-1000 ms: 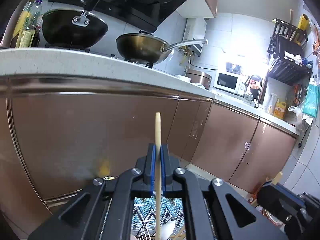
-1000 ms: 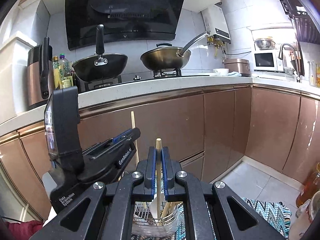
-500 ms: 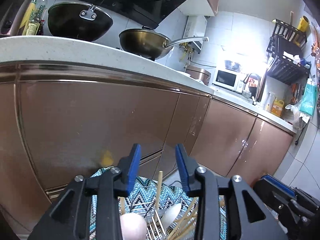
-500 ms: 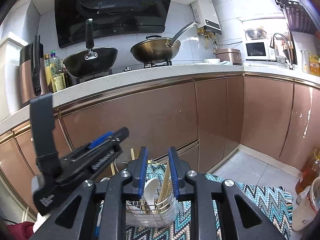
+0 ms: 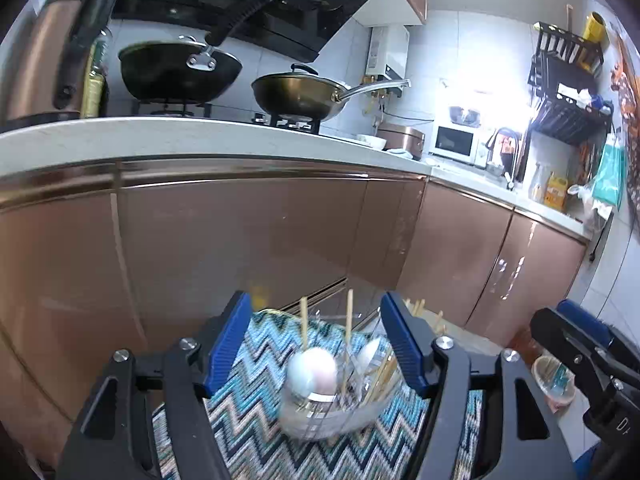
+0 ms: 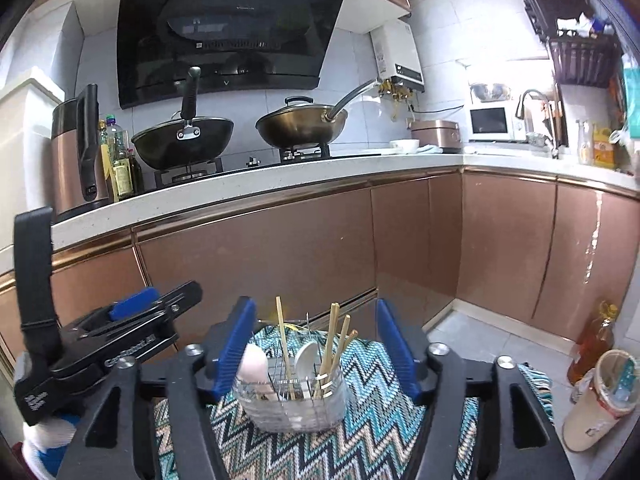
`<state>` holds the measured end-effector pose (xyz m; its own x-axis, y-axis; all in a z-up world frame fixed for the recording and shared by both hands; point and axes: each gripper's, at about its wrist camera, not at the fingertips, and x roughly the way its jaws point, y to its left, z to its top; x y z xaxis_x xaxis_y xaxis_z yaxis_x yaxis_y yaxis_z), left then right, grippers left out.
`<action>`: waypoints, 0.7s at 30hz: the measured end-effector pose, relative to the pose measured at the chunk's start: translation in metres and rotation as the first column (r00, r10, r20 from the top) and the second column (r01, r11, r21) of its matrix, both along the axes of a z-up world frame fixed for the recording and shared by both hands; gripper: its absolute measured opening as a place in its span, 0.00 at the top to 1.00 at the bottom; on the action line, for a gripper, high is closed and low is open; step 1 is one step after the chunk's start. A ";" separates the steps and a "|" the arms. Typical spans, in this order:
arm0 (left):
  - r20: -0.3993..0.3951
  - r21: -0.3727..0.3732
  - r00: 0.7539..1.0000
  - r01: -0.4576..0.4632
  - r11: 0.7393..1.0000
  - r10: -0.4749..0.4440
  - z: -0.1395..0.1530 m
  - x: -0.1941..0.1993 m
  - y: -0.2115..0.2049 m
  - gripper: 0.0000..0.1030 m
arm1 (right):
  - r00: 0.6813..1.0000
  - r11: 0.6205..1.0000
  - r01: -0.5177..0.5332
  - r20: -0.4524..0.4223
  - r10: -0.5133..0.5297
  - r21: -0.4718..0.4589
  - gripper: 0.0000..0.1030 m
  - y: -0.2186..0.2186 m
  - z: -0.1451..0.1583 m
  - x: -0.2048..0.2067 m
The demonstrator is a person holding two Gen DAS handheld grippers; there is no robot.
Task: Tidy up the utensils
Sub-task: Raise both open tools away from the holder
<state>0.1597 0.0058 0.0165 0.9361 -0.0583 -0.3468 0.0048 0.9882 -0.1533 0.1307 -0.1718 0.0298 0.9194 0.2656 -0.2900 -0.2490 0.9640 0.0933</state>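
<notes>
A clear utensil holder [image 6: 294, 404] with a wire insert stands on a zigzag mat [image 6: 360, 440]. It holds several wooden chopsticks [image 6: 330, 340], a white spoon [image 6: 306, 358] and a pale ladle [image 6: 253, 362]. My right gripper [image 6: 316, 344] is open and empty above the holder. My left gripper [image 5: 318, 340] is open and empty too, above the same holder [image 5: 328, 416], which looks blurred; chopsticks [image 5: 348, 320] stick up between its jaws. The left gripper also shows at the left of the right wrist view [image 6: 152, 308].
Copper cabinet doors [image 6: 260, 272] stand close behind the mat under a white counter [image 6: 280, 176] with two woks [image 6: 302, 128]. A plastic cup [image 6: 600, 400] and an oil bottle [image 6: 592, 344] stand on the floor at the right.
Both grippers were shut on a chopstick each; they opened and the chopsticks now stand in the holder. Both grippers have pulled back and the jaws are wider.
</notes>
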 end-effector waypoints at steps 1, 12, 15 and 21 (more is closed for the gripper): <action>-0.003 0.015 1.000 -0.008 1.000 0.008 0.002 -0.010 0.000 0.34 | 1.000 1.000 0.009 0.005 -0.009 -0.004 0.24 0.001 0.001 -0.007; 0.019 0.104 0.997 -0.078 0.991 0.076 0.007 -0.090 0.009 0.26 | 0.998 0.997 0.067 0.021 -0.066 -0.035 0.01 0.013 -0.003 -0.066; 0.025 0.117 0.993 -0.117 0.986 0.115 0.007 -0.105 0.012 0.24 | 0.996 0.996 0.083 0.018 -0.082 -0.043 0.00 0.014 -0.006 -0.079; 0.044 0.129 0.988 -0.151 0.980 0.147 0.006 -0.131 0.018 0.22 | 0.992 0.992 0.122 0.022 -0.121 -0.040 0.00 0.012 -0.009 -0.099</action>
<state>0.0292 0.0235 0.0227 0.9422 0.1269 -0.3100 -0.1413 0.9897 -0.0244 0.0318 -0.1601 0.0211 0.9496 0.1400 -0.2806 -0.1315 0.9901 0.0489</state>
